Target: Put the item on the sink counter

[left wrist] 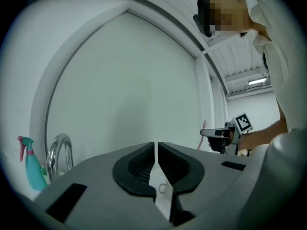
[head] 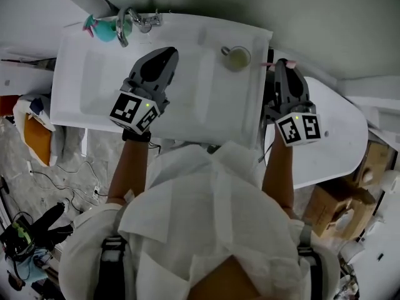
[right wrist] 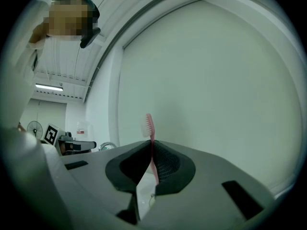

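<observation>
A pink toothbrush (right wrist: 149, 128) stands upright between the jaws of my right gripper (right wrist: 152, 145), which is shut on its handle; the bristle head sticks out above the fingertips. In the head view my right gripper (head: 282, 62) hovers at the right edge of the white sink counter (head: 219, 105), and a bit of the pink toothbrush (head: 268, 63) shows beside it. Over the basin, my left gripper (head: 164, 54) is shut and holds nothing. Its jaws (left wrist: 157, 145) meet with only a thin slit between them.
A chrome faucet (head: 128, 24) and a teal spray bottle (head: 103, 29) stand at the counter's far left corner. A cup (head: 237, 58) sits at the far right of the counter. A white toilet lid (head: 337, 136) lies to the right, with cardboard boxes (head: 334, 208) beyond.
</observation>
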The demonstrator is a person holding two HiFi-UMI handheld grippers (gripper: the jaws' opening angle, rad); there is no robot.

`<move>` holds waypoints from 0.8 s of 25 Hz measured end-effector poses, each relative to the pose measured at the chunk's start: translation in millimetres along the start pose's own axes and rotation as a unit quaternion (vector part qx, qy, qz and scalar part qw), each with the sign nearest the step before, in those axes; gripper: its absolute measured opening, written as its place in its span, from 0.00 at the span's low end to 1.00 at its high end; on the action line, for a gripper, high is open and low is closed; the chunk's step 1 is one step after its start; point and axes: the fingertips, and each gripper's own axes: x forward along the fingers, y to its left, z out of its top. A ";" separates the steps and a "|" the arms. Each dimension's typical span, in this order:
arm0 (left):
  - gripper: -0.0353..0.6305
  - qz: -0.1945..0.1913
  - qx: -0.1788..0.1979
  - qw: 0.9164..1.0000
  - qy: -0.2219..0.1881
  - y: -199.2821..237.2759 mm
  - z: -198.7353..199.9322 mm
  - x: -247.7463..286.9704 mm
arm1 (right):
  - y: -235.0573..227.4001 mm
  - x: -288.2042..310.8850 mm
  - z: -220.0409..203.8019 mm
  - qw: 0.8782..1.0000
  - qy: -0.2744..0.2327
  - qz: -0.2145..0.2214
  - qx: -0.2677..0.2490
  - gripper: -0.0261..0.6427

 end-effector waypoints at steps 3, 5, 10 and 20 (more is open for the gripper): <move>0.08 0.002 -0.005 1.000 -0.007 4.4 -6.2 -0.4 | 5.4 11.7 -13.3 1.000 0.012 0.009 0.001 0.07; 0.08 0.009 -0.013 1.000 -0.013 7.5 -9.0 -1.8 | 7.1 19.0 -22.7 1.000 0.019 0.014 0.008 0.07; 0.08 0.016 -0.029 0.999 -0.024 7.4 -20.5 -3.2 | 2.9 34.8 -46.6 0.999 0.043 0.025 0.014 0.07; 0.08 0.054 -0.057 0.996 -0.037 2.6 -38.1 -1.2 | -1.1 53.5 -83.8 0.993 0.098 0.062 0.004 0.07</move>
